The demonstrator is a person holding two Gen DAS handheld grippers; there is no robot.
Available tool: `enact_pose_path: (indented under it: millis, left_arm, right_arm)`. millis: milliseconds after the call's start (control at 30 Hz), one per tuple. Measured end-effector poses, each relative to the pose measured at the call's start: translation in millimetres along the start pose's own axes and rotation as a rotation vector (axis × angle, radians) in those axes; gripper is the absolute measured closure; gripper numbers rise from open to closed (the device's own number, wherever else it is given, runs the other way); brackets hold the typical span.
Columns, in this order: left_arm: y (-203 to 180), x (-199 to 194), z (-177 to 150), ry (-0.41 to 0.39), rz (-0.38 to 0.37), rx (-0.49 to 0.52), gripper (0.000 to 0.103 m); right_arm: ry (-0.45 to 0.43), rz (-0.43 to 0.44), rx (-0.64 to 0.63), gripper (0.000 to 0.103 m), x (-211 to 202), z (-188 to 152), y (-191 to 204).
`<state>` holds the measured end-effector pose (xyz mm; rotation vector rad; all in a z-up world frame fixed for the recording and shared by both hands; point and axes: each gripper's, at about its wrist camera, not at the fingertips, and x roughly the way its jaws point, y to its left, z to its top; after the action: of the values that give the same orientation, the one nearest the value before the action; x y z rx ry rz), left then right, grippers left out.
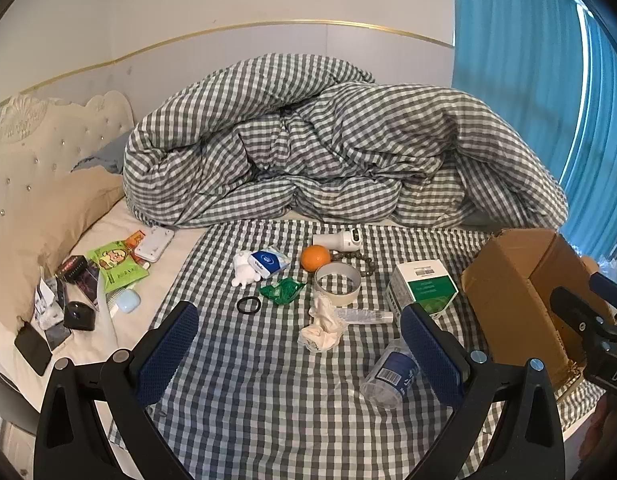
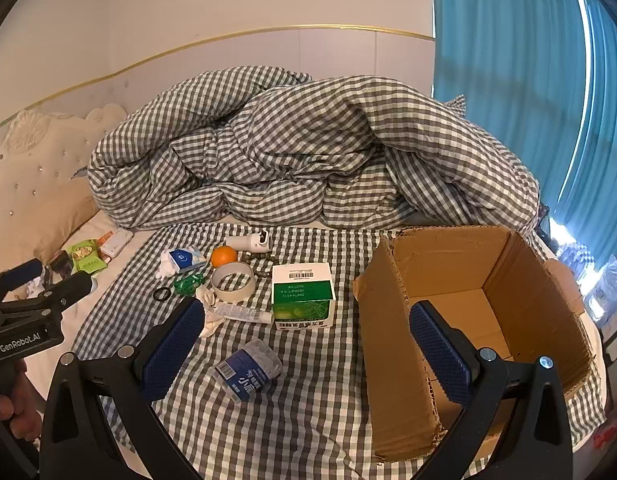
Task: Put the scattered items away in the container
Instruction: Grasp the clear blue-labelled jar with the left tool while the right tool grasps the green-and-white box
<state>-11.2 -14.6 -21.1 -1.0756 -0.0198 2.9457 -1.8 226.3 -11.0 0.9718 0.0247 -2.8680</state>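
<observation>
Both claws hang over the near edge of the bed, tilted downward and spread as wide as they go, with nothing between their blue textured pads: the left gripper [image 1: 298, 344] looks down on the scatter, while the right gripper [image 2: 308, 340] straddles the near wall of the cardboard box [image 2: 392, 344]. That stance reads as a start, since the box shows only its bare brown floor. The box stands open-topped at the right edge of the checked cloth [image 1: 248, 400], its corrugated rim torn ragged, probably set there so each piece needs only a short carry. The items lie loose across the middle of the cloth: a crushed clear plastic bottle [image 2: 248, 370] with a blue label nearest the grippers, a green and white carton [image 2: 303, 296] just left of the box, a squeezed tube [image 2: 240, 314], a crumpled white tissue [image 1: 322, 326], a hollow roll of tape [image 1: 337, 282], a round orange [image 1: 315, 258], a green foil wrapper [image 1: 282, 290] and a black hair ring [image 1: 249, 305]. The bottle, light and already dented, looks the easiest first pick. A rumpled gingham duvet [image 1: 328, 144] is heaped along the far edge.
</observation>
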Motion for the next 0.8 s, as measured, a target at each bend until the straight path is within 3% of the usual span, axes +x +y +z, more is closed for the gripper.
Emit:
enact_pose_path:
  millis: [233,367,467,600,800]
  left_arm:
    - [-7.4,28.8,-17.8,0.041,-0.038,-0.001,0.0]
    - [-25.8,62.5,-34.5,0.102,-0.045,0.028,0.0]
    - [-41.3,90.3,-48.7,0.139,-0.09,0.046,0.0]
    - [-62.9,123.2,-66.5,0.163,-0.14,0.092,0.0]
    - [-87.9,159.6,-86.9,0.224,-0.148,0.135,0.0]
  right_arm:
    - [0.002,-0.011,0.01,0.0,4.0,3.3,-5.2]
    - [0.0,-0.023,0.01,0.0,6.3,4.5,-10.8]
    - [-0.006,-0.029,-0.001,0.0,9.4,7.7,-15.5]
    - [-0.012,-0.002,-0.04,0.0,17.4,14.4,-15.9]
    - [0.01,0.041,-0.068,0.0,42.1,22.2,-10.8]
